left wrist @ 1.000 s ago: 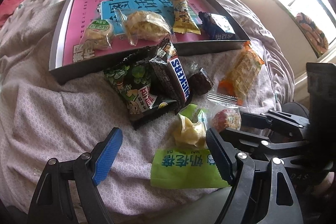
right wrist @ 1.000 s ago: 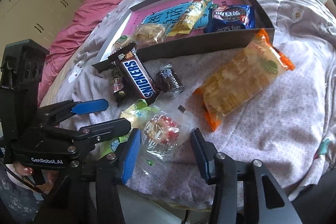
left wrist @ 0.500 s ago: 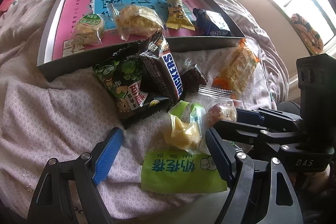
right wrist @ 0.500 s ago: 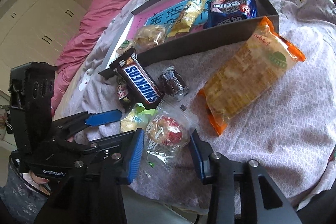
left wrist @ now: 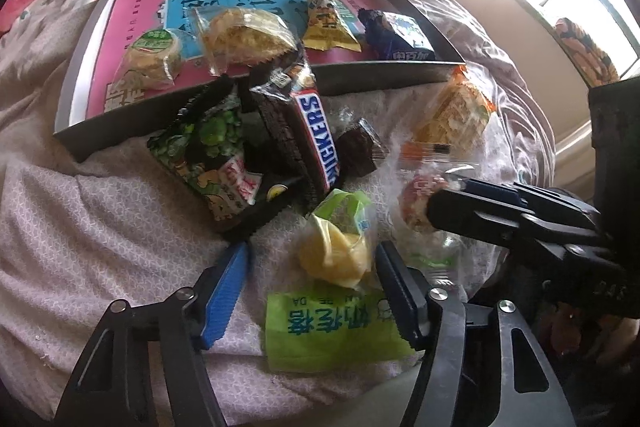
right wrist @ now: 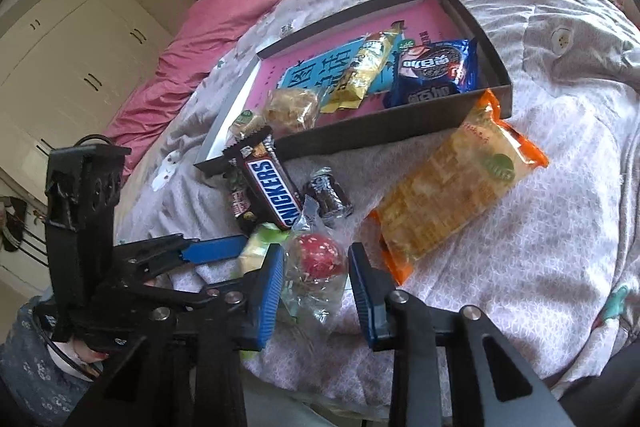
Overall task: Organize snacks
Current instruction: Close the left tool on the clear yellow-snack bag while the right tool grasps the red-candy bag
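Left gripper (left wrist: pixel 310 281) jaws wide around the yellow candy packet (left wrist: pixel 334 253), right gripper (right wrist: pixel 316 285) jaws narrow, flanking the red-and-white wrapped snack (right wrist: pixel 318 255) on the bed (right wrist: pixel 540 247).

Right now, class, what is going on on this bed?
A person is sorting snacks into a dark tray, which already holds four packets. The right hand-held gripper is open around a clear-wrapped red snack; the left hand-held gripper is open around a yellow candy in a green wrapper. A Snickers bar and an orange packet lie outside the tray.
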The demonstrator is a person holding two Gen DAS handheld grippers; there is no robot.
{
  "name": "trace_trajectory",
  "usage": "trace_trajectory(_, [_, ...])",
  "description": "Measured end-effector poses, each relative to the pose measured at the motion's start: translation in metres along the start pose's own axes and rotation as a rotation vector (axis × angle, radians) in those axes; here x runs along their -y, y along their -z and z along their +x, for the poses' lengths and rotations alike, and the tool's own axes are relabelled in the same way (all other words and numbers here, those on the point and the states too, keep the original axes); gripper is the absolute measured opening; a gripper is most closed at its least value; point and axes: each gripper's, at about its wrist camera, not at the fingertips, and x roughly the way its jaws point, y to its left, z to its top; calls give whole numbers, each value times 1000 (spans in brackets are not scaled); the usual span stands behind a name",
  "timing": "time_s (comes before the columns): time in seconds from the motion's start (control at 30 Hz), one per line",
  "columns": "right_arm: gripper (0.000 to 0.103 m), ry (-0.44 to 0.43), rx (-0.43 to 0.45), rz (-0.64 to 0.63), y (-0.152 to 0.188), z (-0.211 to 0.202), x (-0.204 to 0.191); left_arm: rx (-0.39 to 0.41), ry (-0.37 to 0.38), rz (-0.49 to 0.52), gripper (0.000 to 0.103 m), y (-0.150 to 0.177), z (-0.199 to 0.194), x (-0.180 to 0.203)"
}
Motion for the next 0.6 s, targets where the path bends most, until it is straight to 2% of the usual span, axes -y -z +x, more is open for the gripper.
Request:
trace_trajectory(0.17, [33, -3, -44, 41, 1, 10, 9, -5, -19, 13, 59, 0, 4, 4])
trace_trajectory(0.23, [35, -10, -51, 37, 1, 11, 8, -4, -13, 9, 53, 0, 4, 4])
trace_trajectory(0.43, [37, -17, -98, 13, 3, 25, 3, -2, -12, 13, 45, -1, 5, 6])
trace_trajectory(0.6, [35, -19, -85, 1, 3, 26, 0, 11, 5, 22, 41, 0, -2, 6])
